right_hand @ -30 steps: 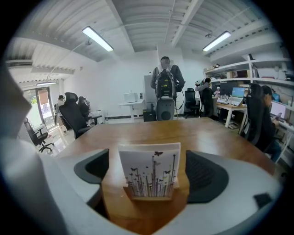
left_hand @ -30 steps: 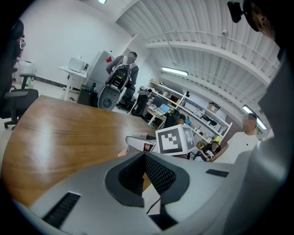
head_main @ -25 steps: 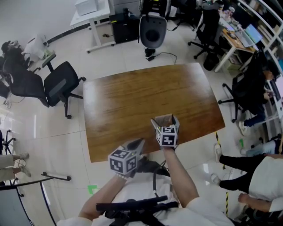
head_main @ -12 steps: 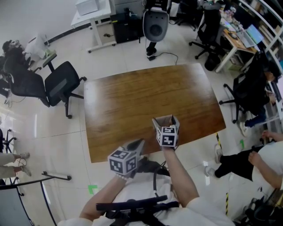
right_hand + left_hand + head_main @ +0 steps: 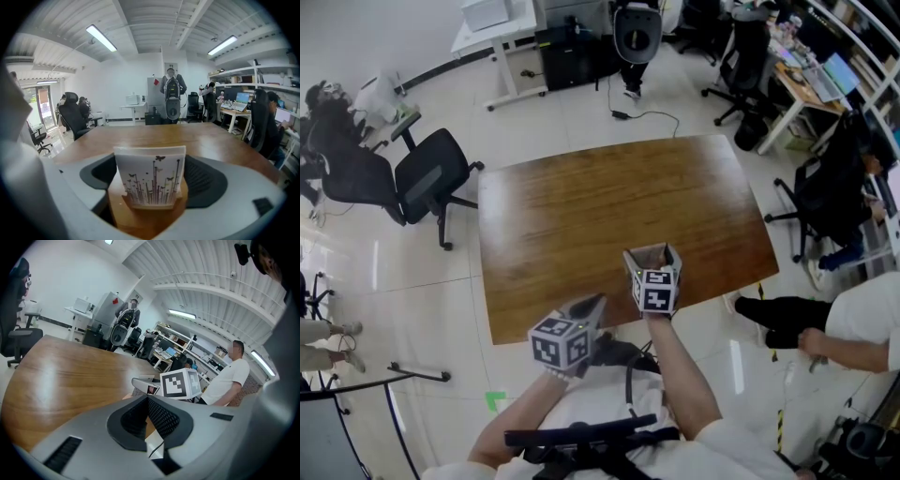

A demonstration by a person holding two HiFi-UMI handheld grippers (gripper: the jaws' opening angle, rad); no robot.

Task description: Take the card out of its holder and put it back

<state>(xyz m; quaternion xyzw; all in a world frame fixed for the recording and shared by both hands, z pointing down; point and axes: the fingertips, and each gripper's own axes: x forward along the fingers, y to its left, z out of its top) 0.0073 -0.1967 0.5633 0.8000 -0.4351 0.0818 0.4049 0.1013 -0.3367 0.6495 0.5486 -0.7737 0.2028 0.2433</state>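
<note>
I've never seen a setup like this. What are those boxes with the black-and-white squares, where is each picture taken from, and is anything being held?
There is no machine here. A person holds a tool in each hand, and each tool ends in tongs. The patterned cubes are part of those tools. The overhead picture comes from a camera on the person's head, looking down at a wooden table. The other two come from cameras riding on the tools, looking along the tongs. The right gripper has its tongs against both side edges of a card printed with stems and butterflies. The card stands in a wooden holder. The left gripper has its tongs together with nothing between them. Nothing else shows on the table.
</note>
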